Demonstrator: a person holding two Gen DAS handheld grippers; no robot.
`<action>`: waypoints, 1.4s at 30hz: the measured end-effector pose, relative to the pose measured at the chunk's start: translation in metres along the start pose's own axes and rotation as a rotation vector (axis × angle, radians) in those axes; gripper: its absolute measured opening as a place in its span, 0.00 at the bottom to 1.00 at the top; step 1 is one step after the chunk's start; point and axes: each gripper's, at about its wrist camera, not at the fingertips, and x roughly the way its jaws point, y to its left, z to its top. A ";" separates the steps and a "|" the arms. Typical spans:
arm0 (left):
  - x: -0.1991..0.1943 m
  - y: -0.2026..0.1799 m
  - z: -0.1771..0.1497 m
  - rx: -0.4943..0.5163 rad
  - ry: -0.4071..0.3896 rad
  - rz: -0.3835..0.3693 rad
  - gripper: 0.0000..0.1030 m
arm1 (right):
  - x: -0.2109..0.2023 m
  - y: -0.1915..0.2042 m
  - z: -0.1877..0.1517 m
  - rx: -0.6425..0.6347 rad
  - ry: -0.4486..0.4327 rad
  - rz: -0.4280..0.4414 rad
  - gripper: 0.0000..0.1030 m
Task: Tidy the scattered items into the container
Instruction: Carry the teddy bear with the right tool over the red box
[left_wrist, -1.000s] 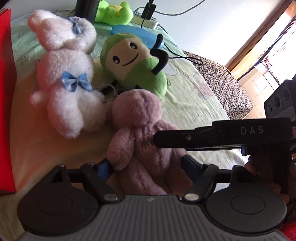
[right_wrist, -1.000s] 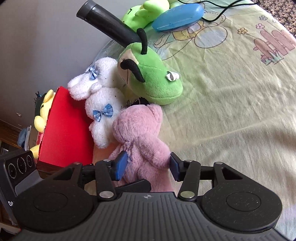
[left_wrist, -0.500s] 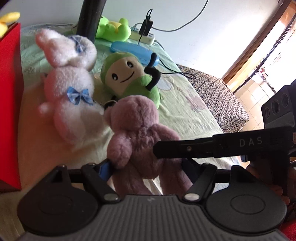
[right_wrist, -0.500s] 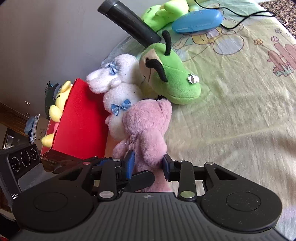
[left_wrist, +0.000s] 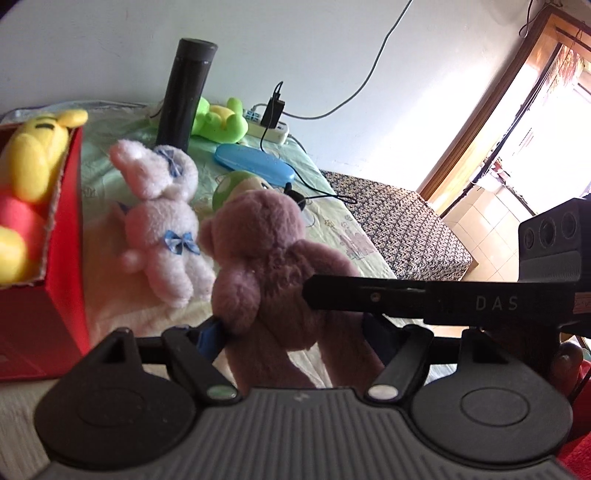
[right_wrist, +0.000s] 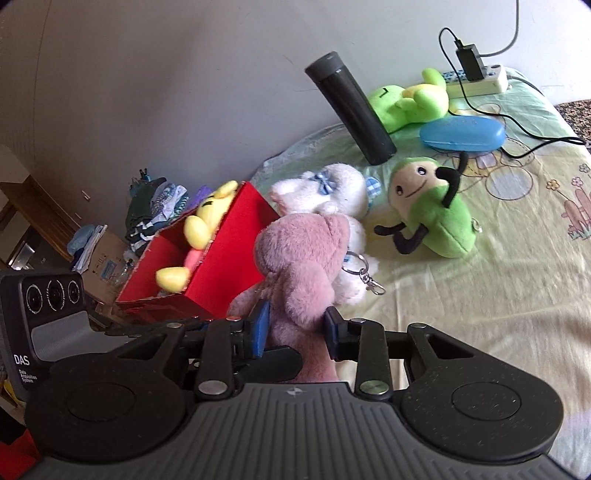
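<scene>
Both grippers, left gripper and right gripper, clamp the pink teddy bear part-closed, lifted; next, carry it over the red box.

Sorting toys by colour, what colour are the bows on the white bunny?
Light blue bows, clearest in the left wrist view.

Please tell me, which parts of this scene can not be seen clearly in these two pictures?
- Pink bear legs: left wrist view, cut off behind the left gripper body.
- Red box inside: both views, the yellow toy and box walls hide the bottom.
- Green toy: left wrist view, mostly behind the bear's head.
- White rabbit lower body: right wrist view, hidden by the bear.
- Room beyond the doorway: left wrist view, washed out by glare.
</scene>
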 end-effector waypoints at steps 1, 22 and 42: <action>-0.009 0.002 0.001 0.003 -0.011 -0.002 0.73 | 0.000 0.006 0.000 -0.004 -0.007 0.015 0.32; -0.183 0.141 0.026 0.118 -0.142 -0.039 0.74 | 0.082 0.201 -0.024 -0.058 -0.289 0.092 0.32; -0.128 0.236 0.049 -0.018 -0.059 -0.074 0.74 | 0.172 0.209 -0.001 -0.005 -0.226 -0.061 0.31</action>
